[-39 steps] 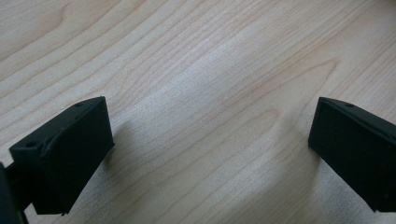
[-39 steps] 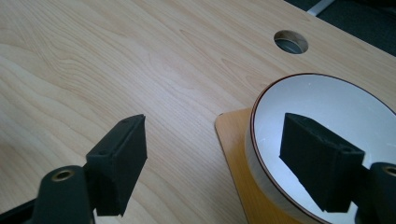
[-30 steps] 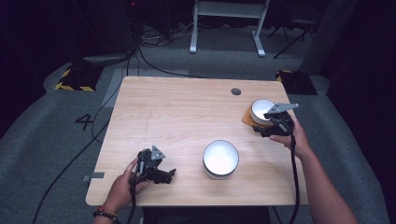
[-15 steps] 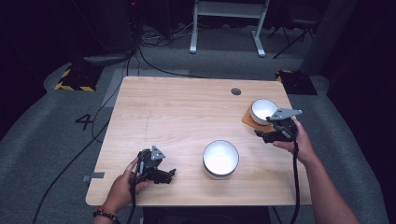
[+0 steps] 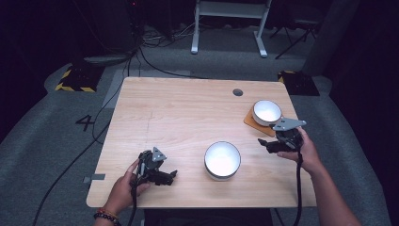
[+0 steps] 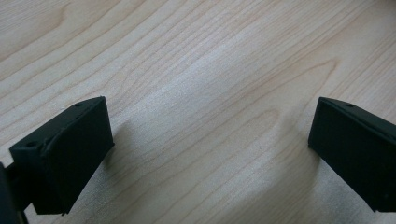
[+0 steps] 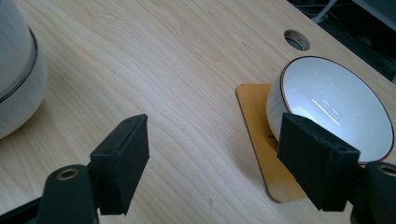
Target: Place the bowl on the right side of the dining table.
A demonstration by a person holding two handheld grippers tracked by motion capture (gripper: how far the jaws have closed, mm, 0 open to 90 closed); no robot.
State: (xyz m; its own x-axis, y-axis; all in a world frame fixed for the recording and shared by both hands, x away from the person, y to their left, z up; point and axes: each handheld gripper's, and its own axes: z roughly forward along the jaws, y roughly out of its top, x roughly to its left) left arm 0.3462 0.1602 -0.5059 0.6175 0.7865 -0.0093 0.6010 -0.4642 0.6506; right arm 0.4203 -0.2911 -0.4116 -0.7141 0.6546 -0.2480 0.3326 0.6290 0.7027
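While you are holding the right claw (image 5: 268, 145) low over the surface (image 5: 188, 113), its jaws are standing apart with nothing between them, just beside the small bowl (image 5: 267, 111) that is sitting on the orange mat (image 5: 252, 123) near the right edge. In the right gripper view, that bowl (image 7: 336, 107) is lying close behind the right-hand jaw, and the mat (image 7: 257, 135) is reaching out under it. The left claw (image 5: 165, 177) is resting near the front left of the surface, also spread apart and holding nothing. The large bowl (image 5: 222, 160) is standing between the two claws, clear of both.

Risks to consider:
- The bowl is looking smooth and glazed; a shallow bite on the rim is likely to slip.
- Pushing sideways against the wall is likely to slide bowl and mat together toward the nearby edge.
- A low sweep toward the middle risks striking the large bowl.
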